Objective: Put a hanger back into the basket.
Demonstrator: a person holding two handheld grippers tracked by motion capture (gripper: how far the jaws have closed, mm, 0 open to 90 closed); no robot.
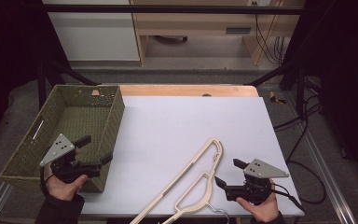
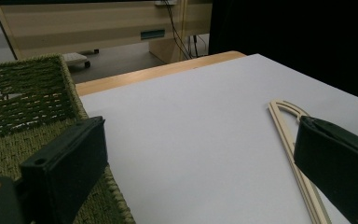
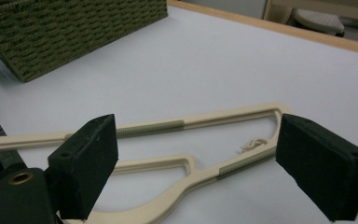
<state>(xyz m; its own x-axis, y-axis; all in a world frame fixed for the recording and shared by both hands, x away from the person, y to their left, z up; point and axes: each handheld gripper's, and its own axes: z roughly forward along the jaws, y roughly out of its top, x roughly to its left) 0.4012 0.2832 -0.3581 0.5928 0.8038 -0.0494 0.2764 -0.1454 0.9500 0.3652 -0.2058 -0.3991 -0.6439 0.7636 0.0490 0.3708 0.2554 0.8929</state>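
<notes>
A cream plastic clothes hanger (image 1: 191, 179) lies flat on the white tabletop (image 1: 191, 116) near the front edge, its metal hook (image 1: 220, 213) toward the person. My right gripper (image 1: 230, 172) is open just right of the hanger, jaws pointing at it. In the right gripper view the hanger (image 3: 200, 123) lies on the table beyond the wide-apart jaws of the right gripper (image 3: 205, 163), with nothing between them. My left gripper (image 1: 95, 150) is open at the front right corner of a green woven basket (image 1: 74, 123). The left gripper (image 2: 200, 172) holds nothing, and the hanger (image 2: 286, 126) shows beside its right jaw.
The basket (image 2: 28, 107) stands on the table's left side and looks empty inside. Its outer wall (image 3: 74, 28) shows at top left in the right gripper view. A wooden table edge (image 1: 186, 90) runs along the back. Cables (image 1: 298, 135) hang off the right side.
</notes>
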